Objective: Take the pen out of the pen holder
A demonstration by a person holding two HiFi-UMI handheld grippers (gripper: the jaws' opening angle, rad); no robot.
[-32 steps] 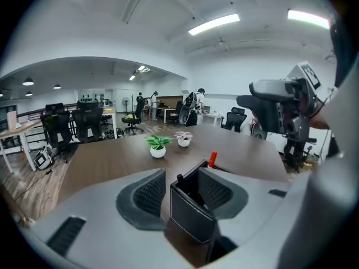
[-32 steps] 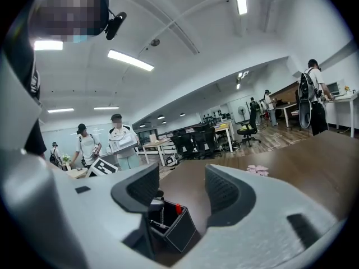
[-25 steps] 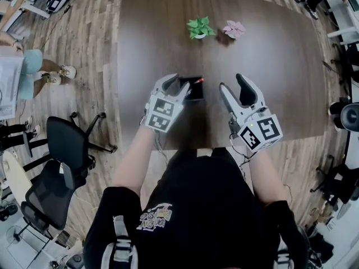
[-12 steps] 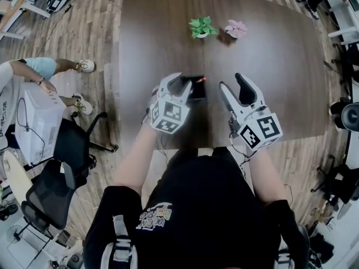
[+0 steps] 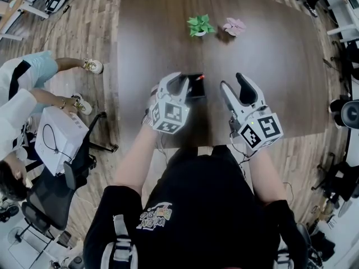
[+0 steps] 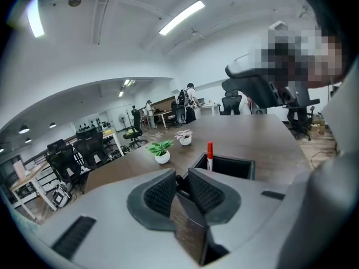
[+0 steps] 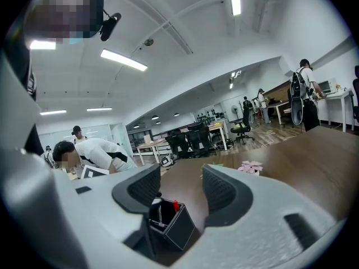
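My left gripper (image 6: pixel 180 185) has just been closing and now pinches the near wall of the black pen holder (image 6: pixel 233 167) on the worktop (image 5: pixel 269 49), steadying it so my wide-spread, empty right gripper (image 7: pixel 178 190) can go for the red-capped pen (image 6: pixel 210 153) standing inside.

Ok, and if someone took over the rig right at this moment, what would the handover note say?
Left gripper: jaws have just been closing, now clamped on a wall of the pen holder, which stands on the table.
Right gripper: open, empty, off to the holder's right, not touching it.
Pen: stands in the holder, red cap up.
Done: holder gripped.
Left: probably the right gripper takes the pen and lifts it out.
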